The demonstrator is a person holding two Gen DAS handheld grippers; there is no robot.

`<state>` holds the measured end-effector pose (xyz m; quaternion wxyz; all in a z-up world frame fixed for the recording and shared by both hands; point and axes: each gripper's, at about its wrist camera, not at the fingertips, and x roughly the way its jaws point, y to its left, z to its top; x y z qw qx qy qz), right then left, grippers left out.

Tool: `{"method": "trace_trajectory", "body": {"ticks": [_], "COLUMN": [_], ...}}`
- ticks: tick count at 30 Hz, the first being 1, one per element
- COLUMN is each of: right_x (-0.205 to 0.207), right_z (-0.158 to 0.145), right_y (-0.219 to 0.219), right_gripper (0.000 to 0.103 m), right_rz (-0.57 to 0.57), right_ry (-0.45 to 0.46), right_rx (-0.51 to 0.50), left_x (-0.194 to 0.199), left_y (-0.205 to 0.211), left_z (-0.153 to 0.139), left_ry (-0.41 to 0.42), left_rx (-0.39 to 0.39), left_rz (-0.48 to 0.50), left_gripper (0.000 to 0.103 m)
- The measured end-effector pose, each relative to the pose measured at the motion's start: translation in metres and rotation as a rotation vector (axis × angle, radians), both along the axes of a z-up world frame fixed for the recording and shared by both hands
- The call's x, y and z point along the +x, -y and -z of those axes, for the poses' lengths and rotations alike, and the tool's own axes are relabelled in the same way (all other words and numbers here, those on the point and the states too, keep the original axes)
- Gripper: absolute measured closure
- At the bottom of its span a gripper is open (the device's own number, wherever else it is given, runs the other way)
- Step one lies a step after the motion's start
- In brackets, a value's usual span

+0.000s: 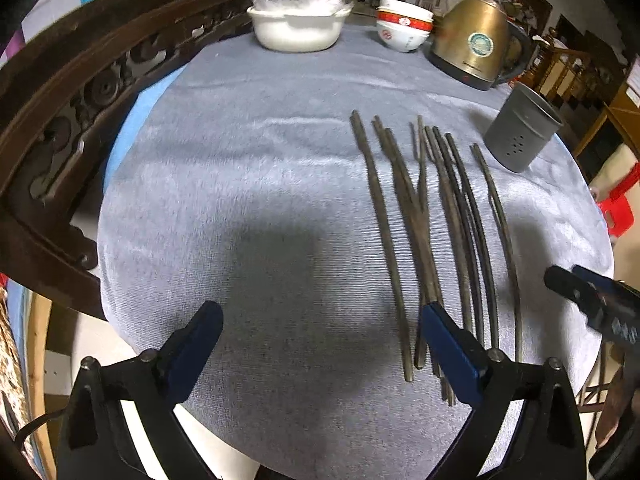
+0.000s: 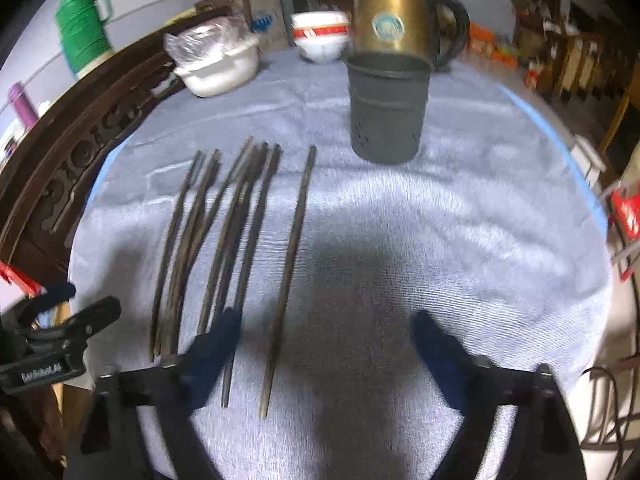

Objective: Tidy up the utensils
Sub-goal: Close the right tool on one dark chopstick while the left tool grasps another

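Several dark chopsticks (image 1: 424,216) lie side by side on the grey tablecloth, also in the right wrist view (image 2: 236,240). One chopstick (image 2: 290,264) lies apart on the right of the bunch. A grey perforated utensil holder (image 1: 522,130) stands upright beyond them, also in the right wrist view (image 2: 388,108). My left gripper (image 1: 322,312) is open and empty above the cloth, its right finger (image 1: 452,344) over the chopsticks' near ends. My right gripper (image 2: 326,324) is open and empty, its left finger (image 2: 216,344) over the near ends. The single chopstick lies between its fingers.
A brass kettle (image 1: 476,44), stacked red-and-white bowls (image 1: 404,26) and a white pot with plastic wrap (image 1: 298,20) stand at the table's far edge. A carved wooden chair back (image 1: 80,92) curves along the left. A green thermos (image 2: 82,28) stands behind it.
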<state>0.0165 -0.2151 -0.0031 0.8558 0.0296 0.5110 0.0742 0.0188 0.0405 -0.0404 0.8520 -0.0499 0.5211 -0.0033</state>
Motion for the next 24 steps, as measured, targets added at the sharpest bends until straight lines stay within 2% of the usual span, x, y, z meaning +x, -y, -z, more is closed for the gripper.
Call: {"method": "trace_trajectory", "body": {"ticks": [1,2,3,5,10,12,15,20,22,24], "right_x": [0.007,0.016,0.022,0.036,0.067,0.082,0.097,0.106,0.108,0.11], "right_z": [0.004,0.01,0.013,0.016,0.018,0.022,0.031,0.034,0.035,0.035], "right_y": [0.001,0.001,0.001,-0.003,-0.019,-0.025,-0.026,-0.032,-0.034,-0.034], "right_gripper": [0.043,0.058,0.064,0.064,0.067,0.077,0.084,0.089,0.091,0.094], "right_rz": [0.004,0.011,0.016,0.011,-0.002,0.01,0.024,0.011,-0.002,-0.01], "right_ry": [-0.027,-0.067,-0.091,-0.114,-0.146,-0.169,-0.214,-0.227,-0.231,-0.238], "right_rx": [0.019,0.041,0.059,0.093,0.086,0.063,0.071,0.046,0.041,0.044], "left_x": [0.002,0.003,0.005,0.011,0.031,0.04,0.058,0.09,0.102,0.115], "left_y": [-0.002,-0.003,-0.004,-0.006,-0.009,-0.009,-0.006,0.003,0.009,0.014], "left_z": [0.002,0.003,0.005,0.008,0.011,0.011,0.01,0.009,0.012,0.016], "left_ry": [-0.006,-0.01,-0.017,-0.034,-0.089,-0.106,-0.127,-0.175,-0.205,-0.249], "left_rx": [-0.006,-0.01,-0.016,-0.021,-0.049,-0.059,-0.066,-0.109,-0.102,-0.105], "left_rz": [0.0,0.001,0.002,0.003,0.013,0.012,0.013,0.004,0.008,0.002], "left_gripper": [0.008,0.009,0.01,0.012,0.029,0.031,0.034,0.037,0.049,0.056]}}
